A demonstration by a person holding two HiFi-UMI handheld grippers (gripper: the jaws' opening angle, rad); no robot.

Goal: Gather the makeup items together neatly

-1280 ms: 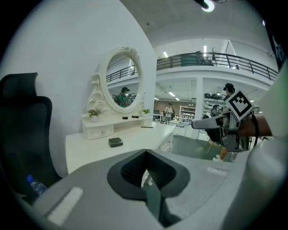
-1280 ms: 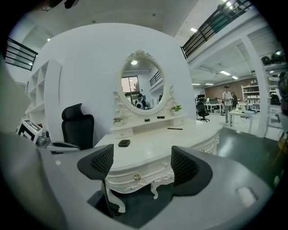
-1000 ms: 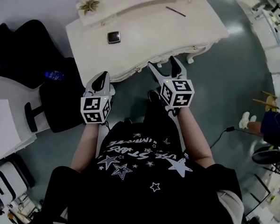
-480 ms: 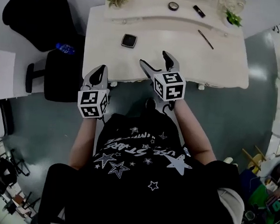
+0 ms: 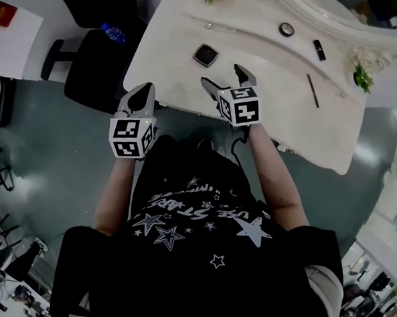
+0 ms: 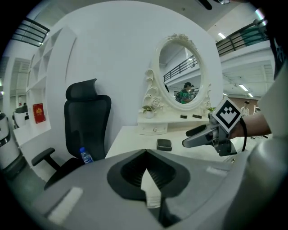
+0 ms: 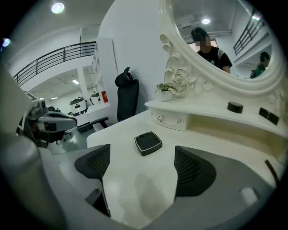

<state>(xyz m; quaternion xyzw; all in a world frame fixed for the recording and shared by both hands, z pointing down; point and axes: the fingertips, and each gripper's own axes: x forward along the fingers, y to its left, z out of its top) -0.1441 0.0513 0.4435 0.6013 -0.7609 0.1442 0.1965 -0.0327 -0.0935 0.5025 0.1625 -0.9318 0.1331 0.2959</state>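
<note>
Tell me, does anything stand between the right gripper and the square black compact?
Nothing visible does. The right gripper, its jaws just opened wider and empty, faces the compact across bare white table.

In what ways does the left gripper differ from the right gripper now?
The left gripper is shut and empty; the right gripper is open, its jaws have just been opening, with nothing between them. The left gripper is at the table's near corner; the right gripper reaches over the table, facing the square compact. Both carry marker cubes.
</note>
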